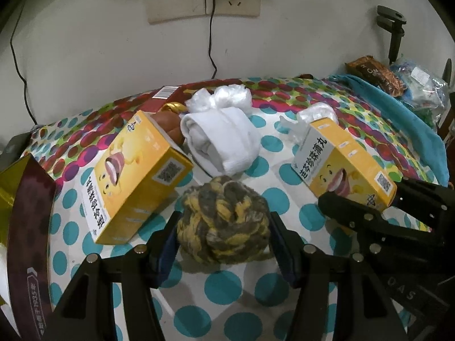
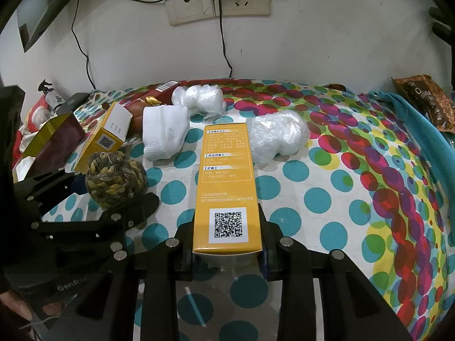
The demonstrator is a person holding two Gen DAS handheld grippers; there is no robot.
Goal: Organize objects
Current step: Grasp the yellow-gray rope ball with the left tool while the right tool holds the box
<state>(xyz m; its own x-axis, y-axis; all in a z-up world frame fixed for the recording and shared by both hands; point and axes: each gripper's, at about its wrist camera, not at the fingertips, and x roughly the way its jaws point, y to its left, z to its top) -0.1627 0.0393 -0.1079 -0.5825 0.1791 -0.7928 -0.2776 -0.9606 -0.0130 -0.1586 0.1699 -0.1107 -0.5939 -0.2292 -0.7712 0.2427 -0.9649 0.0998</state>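
Observation:
My left gripper (image 1: 223, 221) is shut on a grey and yellow rope ball (image 1: 223, 223), which also shows in the right wrist view (image 2: 115, 180). My right gripper (image 2: 227, 240) is shut on the near end of a yellow medicine box (image 2: 227, 182), which lies lengthwise toward the wall; it also shows in the left wrist view (image 1: 344, 162). A second yellow medicine box (image 1: 136, 176) lies to the left of the ball. A rolled white sock (image 1: 221, 142) lies behind the ball.
Two crumpled clear plastic bags (image 2: 277, 135) (image 2: 200, 98) lie on the dotted cloth (image 2: 327, 199). A dark red and gold tin (image 1: 25, 227) stands at the left. A teal cloth (image 2: 421, 130) and a brown snack packet (image 2: 429, 102) lie at the right. Cables hang from wall sockets (image 2: 219, 0).

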